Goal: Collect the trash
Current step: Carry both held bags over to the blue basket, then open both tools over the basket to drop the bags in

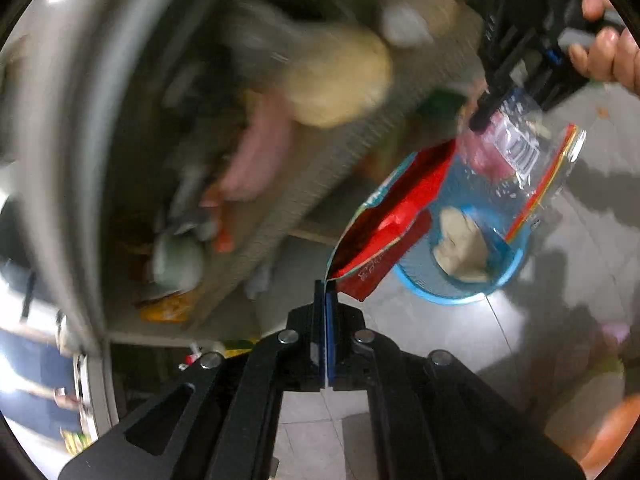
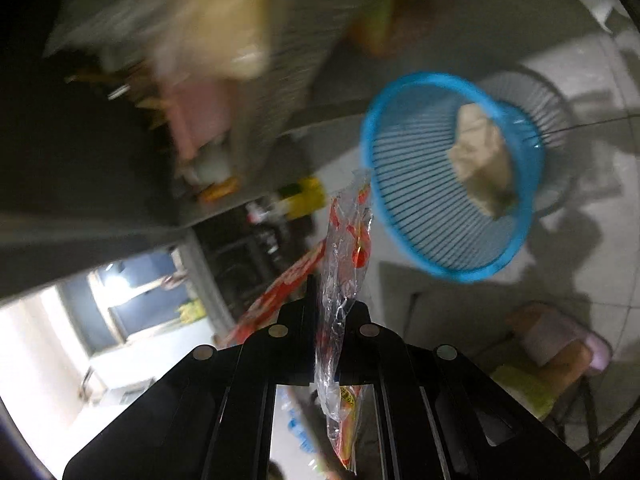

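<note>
Pinching wrappers — red wrapper (image 1: pixel 384 232), clear wrapper (image 2: pixel 344 264) — near blue basket (image 2: pixel 440 256).

- My left gripper (image 1: pixel 326 284) sits low at centre frame, jaws pressed together on a red wrapper (image 1: pixel 384 224).
- My right gripper (image 2: pixel 334 304) is clamped on a clear wrapper (image 2: pixel 344 264).
- In the left view's upper right, my right hand (image 1: pixel 612 52) grips its handle.

Basket (image 2: pixel 404 184) on floor (image 1: pixel 460 340) ahead of my tongs, crumpled paper (image 2: pixel 482 160) inside. Foil wrapper (image 1: pixel 384 224) in my left gripper (image 1: pixel 326 286), clear wrapper (image 2: pixel 344 264) in right gripper (image 2: pixel 326 312), both before basket.
</note>
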